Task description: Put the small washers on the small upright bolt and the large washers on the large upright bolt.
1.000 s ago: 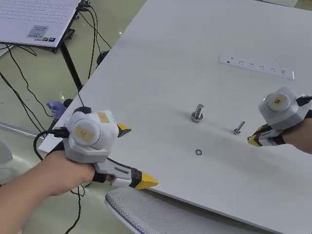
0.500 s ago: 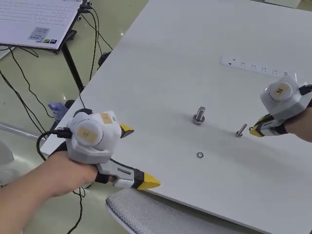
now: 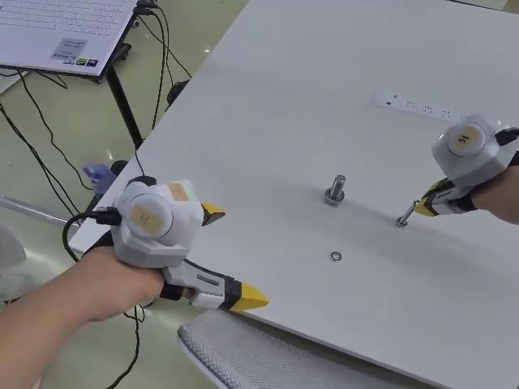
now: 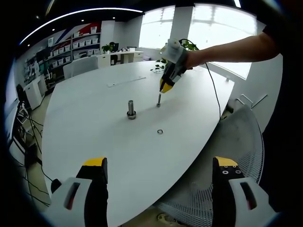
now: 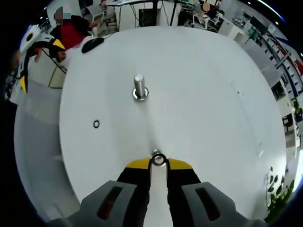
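The small upright bolt (image 3: 403, 216) stands on the white table (image 3: 284, 97), right of the large upright bolt (image 3: 335, 190), which has washers stacked at its base. One small washer (image 3: 336, 257) lies loose in front of the two bolts. My right gripper (image 3: 422, 209) has its yellow tips right at the top of the small bolt. In the right gripper view my right gripper (image 5: 158, 163) is nearly closed on a small shiny washer (image 5: 158, 159). My left gripper (image 3: 229, 255) hovers open at the table's near left edge, with nothing between its jaws. The left gripper view shows both bolts (image 4: 131, 109) ahead.
A white power strip (image 3: 426, 109) lies at the far right of the table. A laptop (image 3: 57, 32) sits on a stand to the left, with cables hanging down. A grey mesh chair (image 3: 243, 356) is pushed against the near edge.
My right gripper has moved away from me and in to the top of the small bolt. My left gripper has stayed about where it was, still open.
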